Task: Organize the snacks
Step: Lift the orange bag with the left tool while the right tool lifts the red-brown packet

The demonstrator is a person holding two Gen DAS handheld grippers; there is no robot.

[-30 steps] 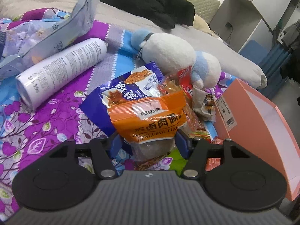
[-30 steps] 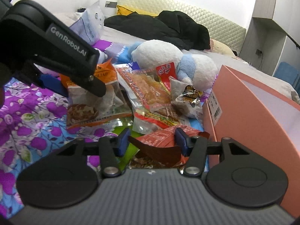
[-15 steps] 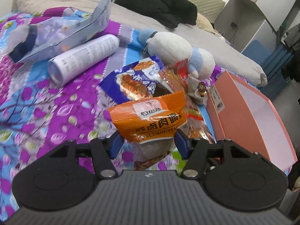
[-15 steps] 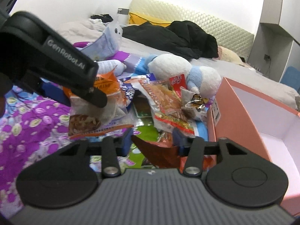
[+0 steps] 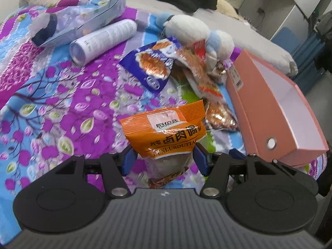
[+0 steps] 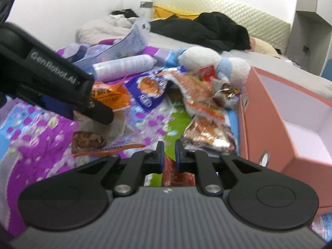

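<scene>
Holding a packet in each gripper, you look to be at the carry step, with both snacks lifted clear of the floral bedspread [image 5: 62,108]. Your left gripper [image 5: 164,158] is clenched on the orange snack bag [image 5: 164,130], which stands upright between its jaws with the clear lower half hanging behind the blue pads [image 5: 128,159]. Your right gripper [image 6: 168,155] has its jaws drawn nearly together on a red packet [image 6: 176,174], which sits low between them and is mostly hidden by the gripper body.

The pink box [image 5: 276,103] lies open ahead and to the right of the left jaws, and just right of the right jaws. Its inside looks bare.

The remaining snack pile [image 5: 186,66] lies beyond the left jaws, against the plush toy [image 5: 197,31].

Next, I judge, you swing each packet rightward over the box wall and release it inside, one at a time so the grippers do not collide. The thin red packet may slip.
</scene>
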